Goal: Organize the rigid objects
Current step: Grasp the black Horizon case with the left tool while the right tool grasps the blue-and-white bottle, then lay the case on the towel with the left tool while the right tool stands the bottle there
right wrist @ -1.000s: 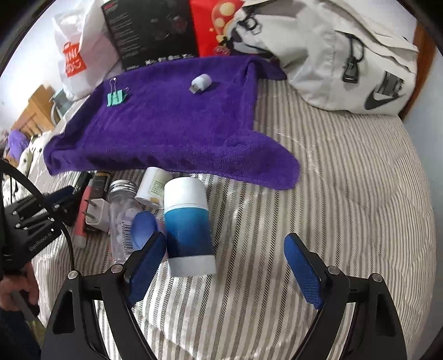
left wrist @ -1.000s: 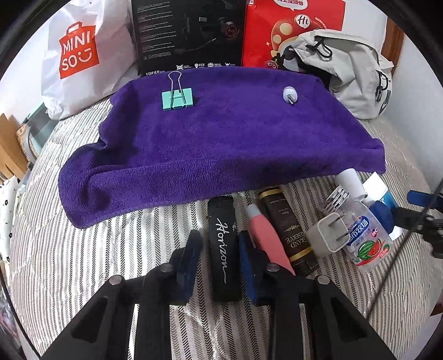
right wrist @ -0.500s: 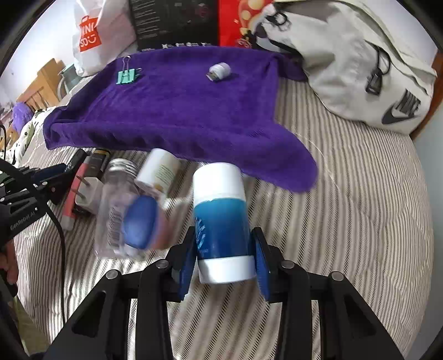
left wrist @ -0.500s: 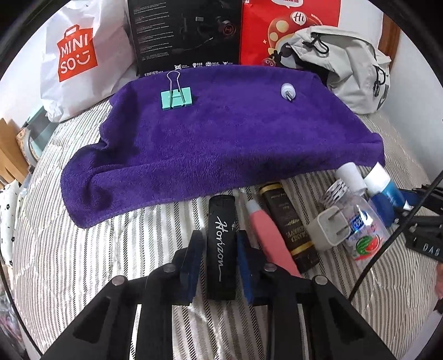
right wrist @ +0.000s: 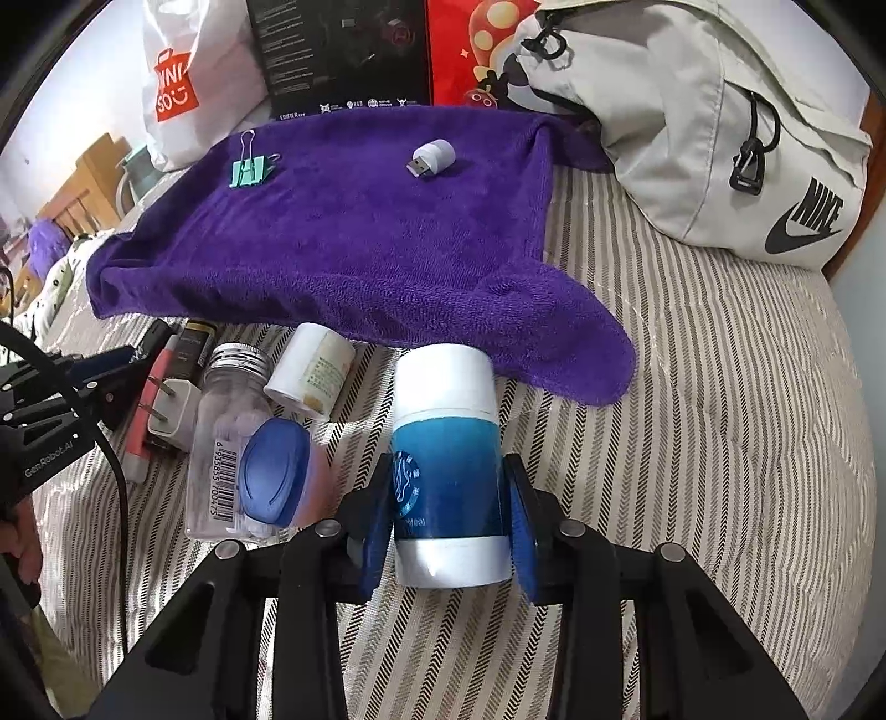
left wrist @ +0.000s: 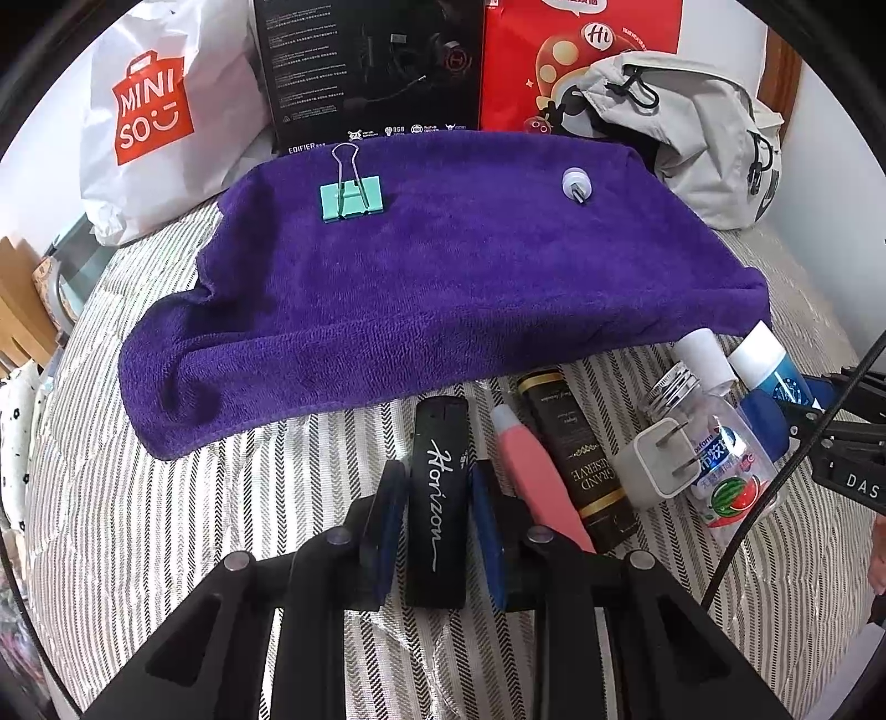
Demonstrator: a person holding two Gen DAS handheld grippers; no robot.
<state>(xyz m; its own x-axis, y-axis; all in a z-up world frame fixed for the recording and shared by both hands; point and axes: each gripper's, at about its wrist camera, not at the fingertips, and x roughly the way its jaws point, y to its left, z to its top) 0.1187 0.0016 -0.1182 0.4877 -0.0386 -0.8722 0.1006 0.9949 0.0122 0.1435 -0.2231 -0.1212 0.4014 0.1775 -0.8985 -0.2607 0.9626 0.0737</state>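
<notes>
My left gripper (left wrist: 437, 515) is shut on a black "Horizon" case (left wrist: 437, 487) lying on the striped bed. Beside it lie a pink tube (left wrist: 540, 487), a black and gold tube (left wrist: 576, 448), a white plug adapter (left wrist: 659, 465) and a clear bottle with a watermelon label (left wrist: 731, 471). My right gripper (right wrist: 446, 498) is shut on a blue and white bottle (right wrist: 446, 437). Left of it lie the clear bottle with a blue cap (right wrist: 271, 479) and a small white bottle (right wrist: 310, 368). On the purple towel (left wrist: 443, 277) rest a teal binder clip (left wrist: 350, 199) and a white USB plug (left wrist: 576, 185).
A grey Nike backpack (right wrist: 720, 127) sits at the back right. A black box (left wrist: 371, 66), a red bag (left wrist: 576, 50) and a white Miniso bag (left wrist: 160, 111) stand behind the towel. Bare striped bedding (right wrist: 720, 415) lies to the right.
Both grippers went from open to shut: the left closed on the black Horizon case, the right on the blue and white bottle. The blue-capped clear bottle shifted beside the right gripper.
</notes>
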